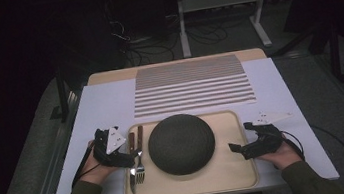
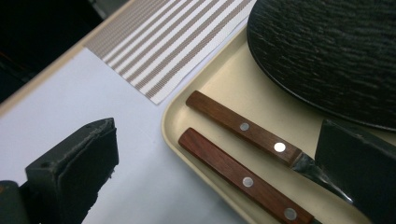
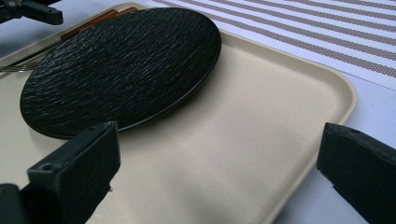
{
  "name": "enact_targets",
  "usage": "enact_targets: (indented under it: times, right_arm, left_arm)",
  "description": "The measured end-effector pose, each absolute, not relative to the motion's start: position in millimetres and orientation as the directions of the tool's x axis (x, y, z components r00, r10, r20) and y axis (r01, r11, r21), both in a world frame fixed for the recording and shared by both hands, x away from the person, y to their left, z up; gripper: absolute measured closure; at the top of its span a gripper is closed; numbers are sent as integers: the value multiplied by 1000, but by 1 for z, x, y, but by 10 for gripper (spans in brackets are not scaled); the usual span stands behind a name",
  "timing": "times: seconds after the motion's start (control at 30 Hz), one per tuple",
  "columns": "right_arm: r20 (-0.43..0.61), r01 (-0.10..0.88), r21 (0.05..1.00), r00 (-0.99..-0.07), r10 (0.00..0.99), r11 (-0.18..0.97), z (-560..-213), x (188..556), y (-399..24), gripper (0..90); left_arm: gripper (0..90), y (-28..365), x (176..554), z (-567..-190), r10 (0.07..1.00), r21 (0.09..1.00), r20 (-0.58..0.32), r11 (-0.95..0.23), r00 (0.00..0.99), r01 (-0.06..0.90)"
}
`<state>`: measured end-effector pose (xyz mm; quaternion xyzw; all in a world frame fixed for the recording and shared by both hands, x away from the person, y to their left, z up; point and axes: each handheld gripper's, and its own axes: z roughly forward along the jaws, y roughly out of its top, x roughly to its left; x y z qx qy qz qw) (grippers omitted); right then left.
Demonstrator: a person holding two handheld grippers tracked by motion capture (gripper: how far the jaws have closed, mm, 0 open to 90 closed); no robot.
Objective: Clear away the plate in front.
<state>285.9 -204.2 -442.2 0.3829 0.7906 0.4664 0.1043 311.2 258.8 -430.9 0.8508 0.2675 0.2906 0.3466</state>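
Centred on the beige tray (image 1: 231,177), the black textured plate (image 1: 181,143) looks stiff, heavy and breakable, best gripped at its rim, while the left tool (image 1: 120,157) and right tool (image 1: 241,149) flank it, both released.

No readable text, labels, brands, numbers or signs in any view; the only pattern is plain stripes on the placemat (image 1: 192,85), no lettering.
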Motion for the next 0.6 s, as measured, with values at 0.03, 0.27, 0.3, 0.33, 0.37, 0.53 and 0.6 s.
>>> enact_targets:
  times: [0.03,0.27,0.3,0.33,0.37,0.53,0.6]
  right_arm:
    - [192,507,818,-685,703,272,-442,286,-204,0]
    - [192,507,818,-685,702,271,-442,286,-204,0]
    - [192,507,819,-686,702,271,-442,286,-204,0]
    - [192,507,819,-686,702,271,-442,286,-204,0]
    - [192,506,818,-686,701,272,-442,286,-204,0]
    - [191,506,818,-688,700,273,-442,286,-204,0]
    - [192,506,819,-688,700,272,-442,286,-204,0]
  left_arm:
    - [0,260,312,-431,662,751,292,-606,691,263]
    - [0,267,314,-433,700,790,159,-513,696,335]
    - [0,269,315,-433,703,793,144,-503,697,343]
    - [0,270,315,-433,705,795,132,-495,697,350]
    - [0,271,315,-433,707,796,118,-487,697,359]
    - [0,274,316,-435,708,797,73,-466,703,386]
    - [0,275,316,-437,709,794,46,-453,704,404]
